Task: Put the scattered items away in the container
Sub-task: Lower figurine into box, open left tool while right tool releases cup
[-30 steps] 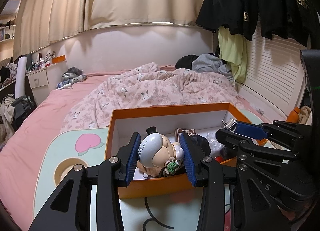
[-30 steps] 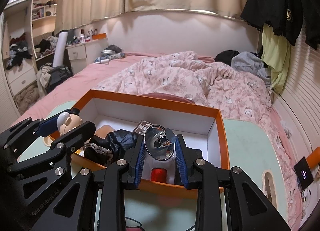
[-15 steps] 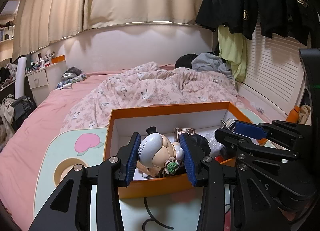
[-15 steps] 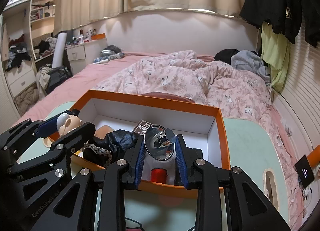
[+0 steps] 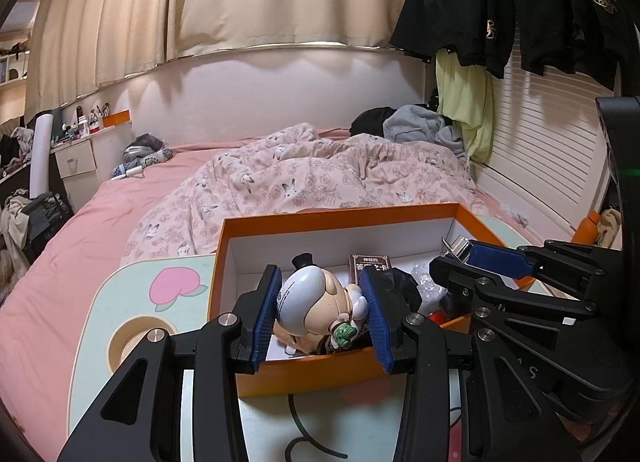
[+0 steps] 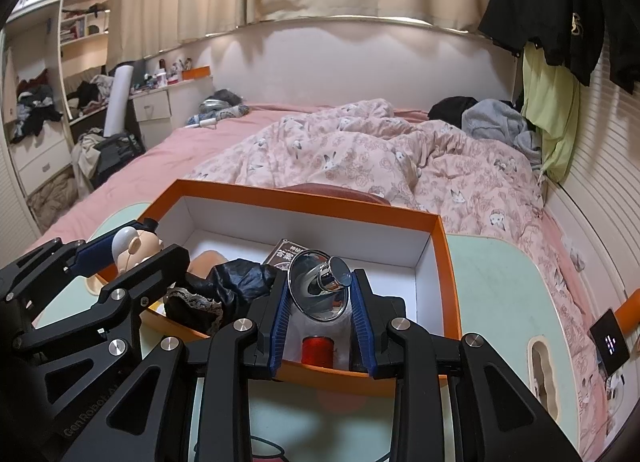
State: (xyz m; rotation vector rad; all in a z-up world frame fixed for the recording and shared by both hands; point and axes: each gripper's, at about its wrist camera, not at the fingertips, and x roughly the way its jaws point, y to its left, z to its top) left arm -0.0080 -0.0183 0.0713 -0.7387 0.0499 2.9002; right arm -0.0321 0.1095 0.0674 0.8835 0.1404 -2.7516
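An orange box (image 5: 340, 218) with a white inside stands on a pale green table; it also shows in the right wrist view (image 6: 308, 202). My left gripper (image 5: 320, 312) is shut on a toy figure (image 5: 316, 302) with a white head and small black hat, held over the box's near left corner. My right gripper (image 6: 322, 308) is shut on a shiny metal funnel (image 6: 320, 288), held over the box's near right part. Inside the box lie a black cloth (image 6: 232, 282), a dark card box (image 5: 370, 262) and a red spool (image 6: 317, 350).
The pale green table (image 6: 492, 302) has a peach picture (image 5: 174, 288) and a round hollow (image 5: 136, 342) at the left. A black cable (image 5: 304, 434) lies in front of the box. A bed with a pink quilt (image 5: 320, 178) lies behind. Clothes hang at the right.
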